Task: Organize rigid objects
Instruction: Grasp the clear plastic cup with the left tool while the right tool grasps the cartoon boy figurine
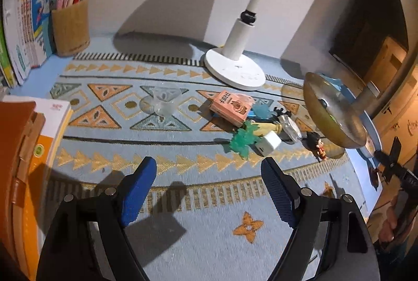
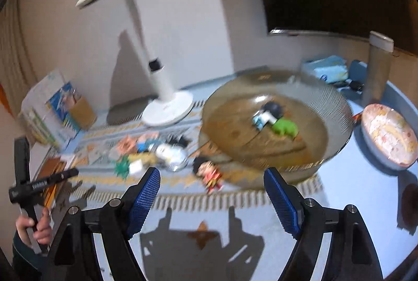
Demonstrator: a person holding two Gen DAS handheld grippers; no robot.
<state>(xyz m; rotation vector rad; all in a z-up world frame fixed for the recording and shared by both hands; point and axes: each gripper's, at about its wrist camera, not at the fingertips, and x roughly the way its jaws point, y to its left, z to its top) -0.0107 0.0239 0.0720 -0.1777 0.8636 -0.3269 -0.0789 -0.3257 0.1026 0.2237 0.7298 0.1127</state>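
A heap of small items lies on the patterned mat: a pink box, a green star-shaped toy, a white cube and a red-clothed figurine. An amber glass bowl stands to their right, holding a green toy and a dark-haired figure. My left gripper is open and empty, short of the heap. My right gripper is open and empty too, just in front of the figurine and the bowl. The right wrist view is blurred.
A white desk lamp stands at the back. A pen holder and upright books fill the back left, with stacked books at the left edge. A clear plastic piece lies mid-mat. A patterned bowl and a tall tube sit far right.
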